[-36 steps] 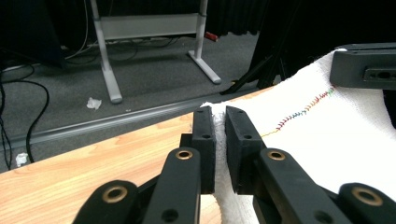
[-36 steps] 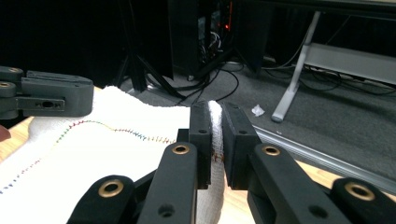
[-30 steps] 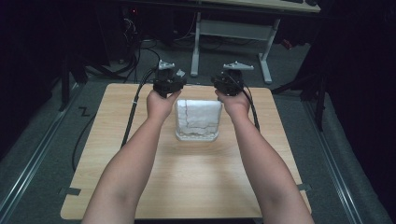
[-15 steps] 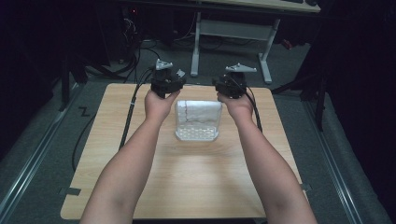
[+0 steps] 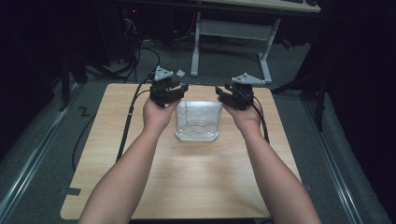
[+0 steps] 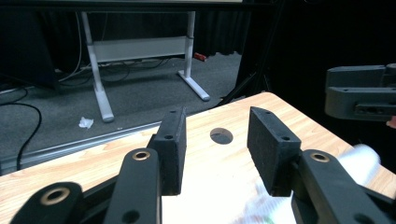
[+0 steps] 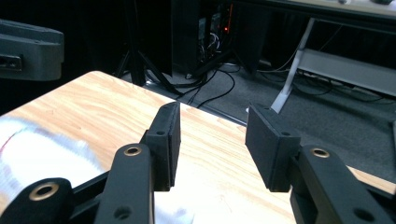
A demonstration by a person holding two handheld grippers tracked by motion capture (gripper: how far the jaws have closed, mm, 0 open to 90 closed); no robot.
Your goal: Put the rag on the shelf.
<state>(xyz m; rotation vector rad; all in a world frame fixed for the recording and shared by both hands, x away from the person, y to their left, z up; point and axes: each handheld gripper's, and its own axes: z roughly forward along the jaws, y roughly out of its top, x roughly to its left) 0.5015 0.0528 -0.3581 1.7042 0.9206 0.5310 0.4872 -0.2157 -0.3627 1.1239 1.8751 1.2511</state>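
A white folded cloth (image 5: 198, 119) with a thin red line lies on the wooden table (image 5: 187, 177), toward its far side. My left gripper (image 5: 180, 89) hovers off the cloth's far left corner, and my right gripper (image 5: 223, 93) off its far right corner. Both have just been opening their jaws, and nothing is between them. In the left gripper view the open jaws (image 6: 217, 119) frame bare table, with the cloth (image 6: 364, 161) blurred at the lower right. In the right gripper view the open jaws (image 7: 212, 112) stand over the table's far edge, with the cloth (image 7: 37, 144) at the lower left.
A round hole (image 6: 221, 136) pierces the table near its far edge. Behind the table stands a white-legged desk frame (image 5: 231, 30) on grey carpet with cables (image 5: 135, 60). Each gripper's cable trails off the table. Dark curtains close off both sides.
Both hands have moved apart, away from the cloth's far corners. Both pairs of jaws stand wider. The cloth lies where it was.
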